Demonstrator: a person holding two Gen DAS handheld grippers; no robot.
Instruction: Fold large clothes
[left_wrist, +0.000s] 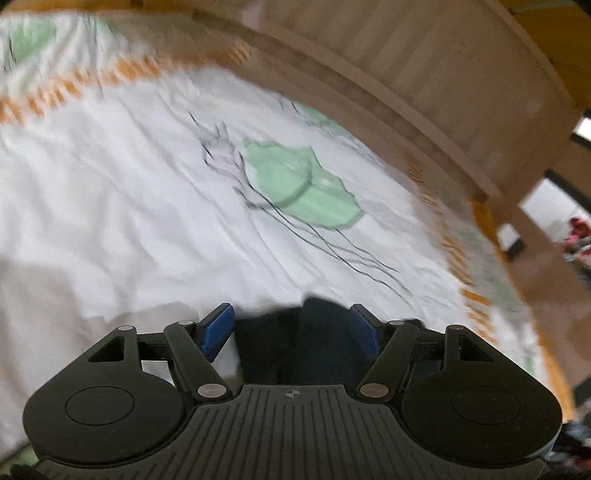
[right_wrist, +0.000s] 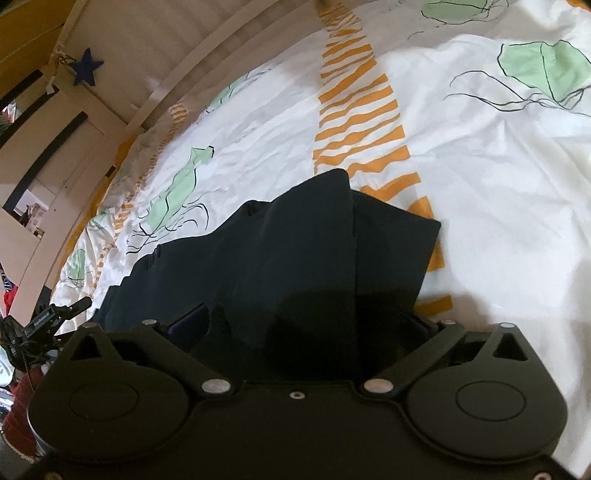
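Dark navy garment (right_wrist: 295, 251) lies bunched on the bed cover (right_wrist: 498, 206), folded into thick layers, its far corner over an orange-striped band (right_wrist: 354, 107) of the cover. Right wrist view, left to right: cluttered floor stuff at far left edge, too small to tell; white bed frame (right_wrist: 122, 62) w/ a blue star (right_wrist: 85, 68) hanging on it; then cover w/ green jellyfish prints (right_wrist: 177, 188); then the garment in the middle, running down btwn the fingers of the right gripper (right_wrist: 306, 321); bare white cover on the right. Right gripper jaws spread wide, cloth lies in the gap but the pads sit clear of it, not pinching; left blue pad (right_wrist: 188, 319) partly seen beside the fabric, right one hidden in shadow. Left wrist view, blurred: white cover w/ an orange band at upper left, a green jellyfish print (left_wrist: 303, 184) at centre, bed frame rail (left_wrist: 424, 85) curving along the top right. Left gripper (left_wrist: 293, 330) at bottom centre, jaws partly spread, blue pads (left_wrist: 218, 328) either side of a dark fold of the garment (left_wrist: 306, 343); right pad looks against the cloth, left pad stands just off it, so no firm pinch seen.
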